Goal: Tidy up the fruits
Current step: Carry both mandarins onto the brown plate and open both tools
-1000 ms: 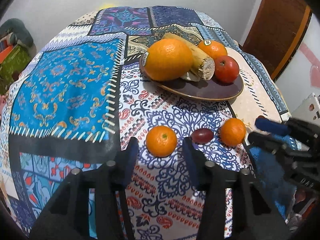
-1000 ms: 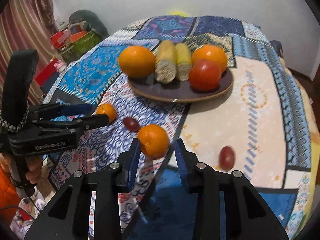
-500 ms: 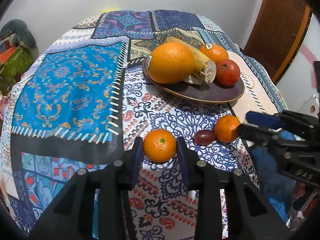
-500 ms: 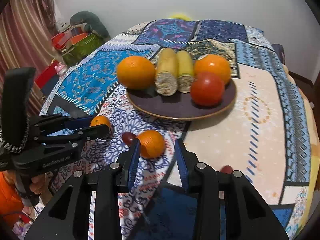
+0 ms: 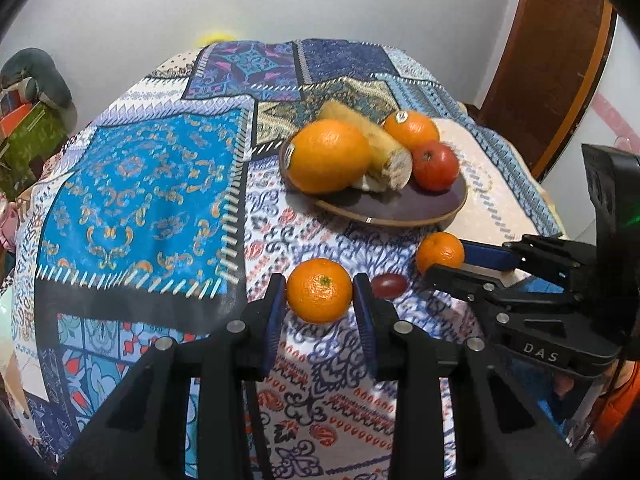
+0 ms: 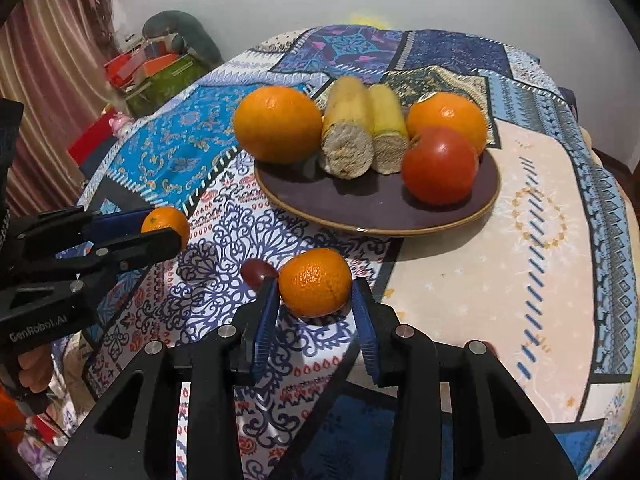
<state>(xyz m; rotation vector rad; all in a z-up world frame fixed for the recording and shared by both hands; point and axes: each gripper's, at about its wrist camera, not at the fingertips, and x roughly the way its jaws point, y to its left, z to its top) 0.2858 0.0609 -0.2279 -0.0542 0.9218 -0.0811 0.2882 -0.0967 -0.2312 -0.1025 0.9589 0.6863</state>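
Note:
My left gripper [image 5: 319, 294] is shut on a small mandarin [image 5: 320, 290] and holds it just above the patterned cloth. My right gripper [image 6: 314, 294] is shut on a second mandarin [image 6: 315, 282], also seen in the left wrist view [image 5: 440, 252]. A dark red grape [image 5: 389, 284] lies on the cloth between them. Behind stands a dark plate [image 6: 360, 208] with a large orange [image 6: 278, 123], two corn pieces [image 6: 347, 128], a second orange [image 6: 448, 117] and a red tomato [image 6: 440, 165].
The round table has a patchwork cloth [image 5: 136, 176]. A brown door [image 5: 548, 52] is at the right. Boxes and clutter [image 6: 156, 72] sit on the floor at the left. The cloth edge drops off near both grippers.
Both grippers closed in around their mandarins and gripped them. The left one went from wide open to shut. Both views have risen slightly, and the fruits have come off the cloth.

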